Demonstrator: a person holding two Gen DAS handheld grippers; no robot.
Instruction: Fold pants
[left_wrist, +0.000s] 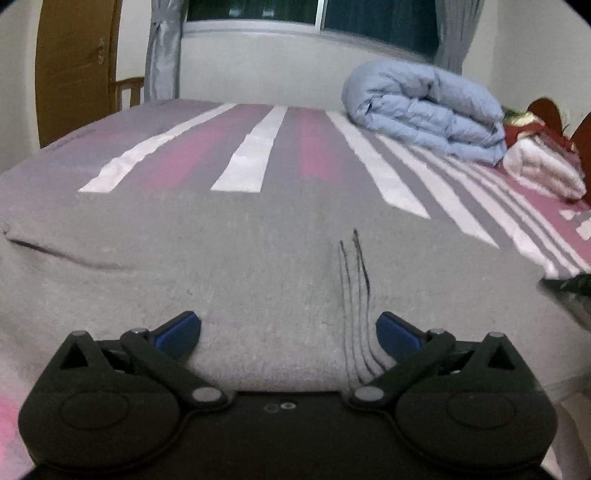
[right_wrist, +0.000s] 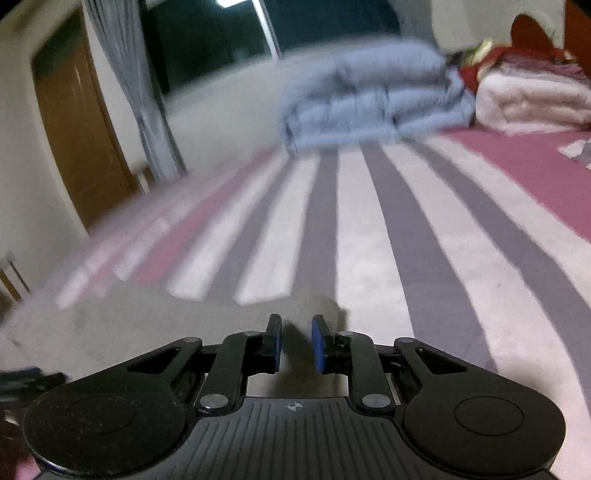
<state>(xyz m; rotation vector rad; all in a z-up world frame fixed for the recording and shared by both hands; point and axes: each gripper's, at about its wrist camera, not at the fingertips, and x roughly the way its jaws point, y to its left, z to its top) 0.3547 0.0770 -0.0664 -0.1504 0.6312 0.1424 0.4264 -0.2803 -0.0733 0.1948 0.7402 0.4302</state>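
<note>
Left gripper (left_wrist: 289, 328): jaws spread wide, nothing between them, hovering over grey pants (left_wrist: 229, 280) that lie flat on the striped bedsheet (left_wrist: 258, 155). Dark seam lines on the pants run toward 12 o'clock. Right gripper (right_wrist: 295, 341): jaws nearly together with a narrow gap, apparently empty; that view is blurred. Pants lie at its 10 o'clock. Folded blue duvet (left_wrist: 424, 110) sits at 1 o'clock, well apart.

Grey pants (left_wrist: 221, 266) I see spread flat on the striped bed's near side, thin dark lines right of centre
</note>
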